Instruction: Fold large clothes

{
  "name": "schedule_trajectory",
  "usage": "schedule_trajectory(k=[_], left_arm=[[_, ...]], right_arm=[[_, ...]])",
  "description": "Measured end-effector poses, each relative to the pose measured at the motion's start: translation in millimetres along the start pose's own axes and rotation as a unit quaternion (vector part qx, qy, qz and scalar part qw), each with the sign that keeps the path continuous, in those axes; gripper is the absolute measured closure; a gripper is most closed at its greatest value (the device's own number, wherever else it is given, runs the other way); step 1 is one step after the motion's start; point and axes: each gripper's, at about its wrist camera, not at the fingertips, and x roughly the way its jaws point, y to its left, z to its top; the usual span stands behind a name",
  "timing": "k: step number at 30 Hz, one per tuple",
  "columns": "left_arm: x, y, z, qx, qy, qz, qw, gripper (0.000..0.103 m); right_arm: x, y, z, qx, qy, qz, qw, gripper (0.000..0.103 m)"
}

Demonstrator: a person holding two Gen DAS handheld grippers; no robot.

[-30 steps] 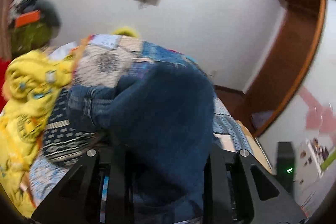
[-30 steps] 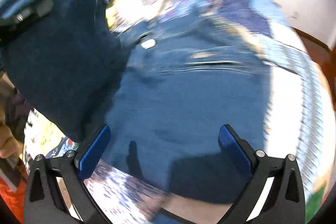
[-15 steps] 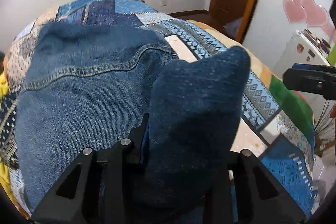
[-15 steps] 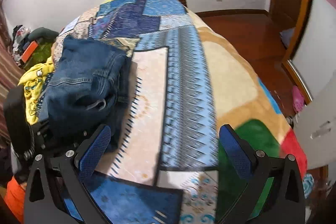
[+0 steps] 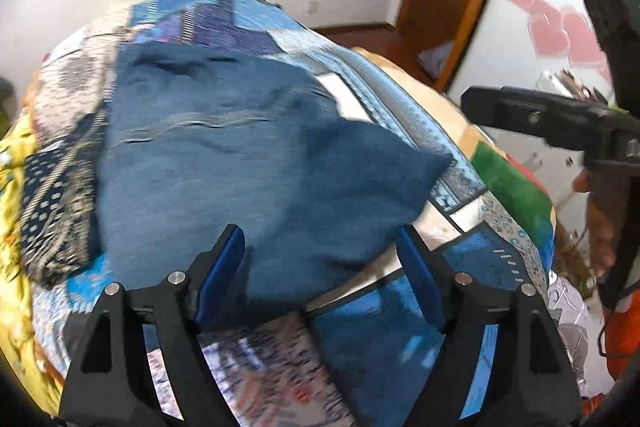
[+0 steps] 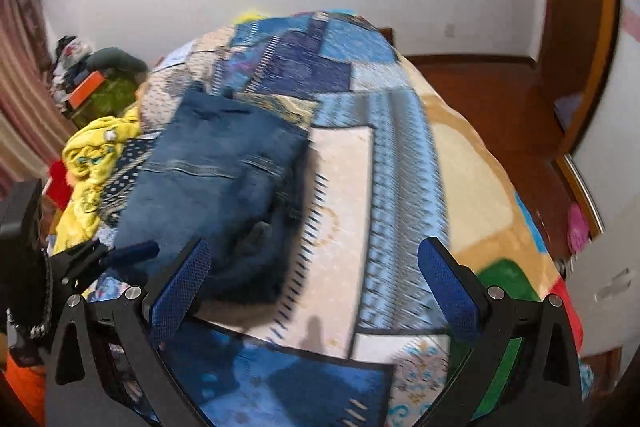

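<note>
So the folded jeans (image 5: 248, 163) are lying on the patchwork bedspread (image 6: 360, 187), and both sets of tongs are spread wide with nothing in them. The left tongs (image 5: 320, 267) sit right at the near edge of the denim bundle, which fills the gap between the blue pads (image 5: 222, 267) and runs straight ahead and away from them. Whether the pads actually touch the cloth I can't tell, there's motion blur.

The right tongs (image 6: 316, 283) are further off. From their side the jeans (image 6: 224, 187) are ahead and off to the left, mostly beyond the left pad, with bare bedspread directly in front. The long axis of the bundle looks like it goes away from both tongs toward the far wall, waistband seam across the middle.

My read: the left is clearly the nearer one, so any next pinch or smoothing probably starts there, at the near corner that bulges out toward the right tongs (image 5: 560, 131). The fold looks mostly done but lumpy.

A yellow garment (image 6: 100, 155) is heaped just left of the jeans, close enough to snag if the bundle slides that way.
</note>
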Motion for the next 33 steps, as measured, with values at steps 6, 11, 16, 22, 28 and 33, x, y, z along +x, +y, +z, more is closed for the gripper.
schedule_trajectory(k=[6,11,16,22,28,33], left_arm=[[-25,58,-9,-0.054,-0.05,0.095,0.9927,0.006],[5,101,-36,-0.097,0.018,0.13,0.9867,0.005],[8,115,-66,-0.151,0.012,0.071,0.986,0.005],[11,114,-57,-0.138,0.025,0.07,0.9876,0.005],[-2,119,-29,-0.105,0.018,0.087,0.9905,0.006],[0,129,-1,-0.09,0.008,0.103,0.9905,0.006]], right_arm=[[36,28,1,-0.023,0.026,0.027,0.999,0.0],[74,14,-21,-0.008,0.082,0.001,0.997,0.0],[93,-22,-50,0.029,0.13,0.031,0.991,0.0],[85,-28,-49,0.033,0.145,0.041,0.988,0.0],[71,-13,-23,-0.017,0.114,0.045,0.992,0.0],[79,-13,0,-0.001,0.096,0.087,0.992,0.0]])
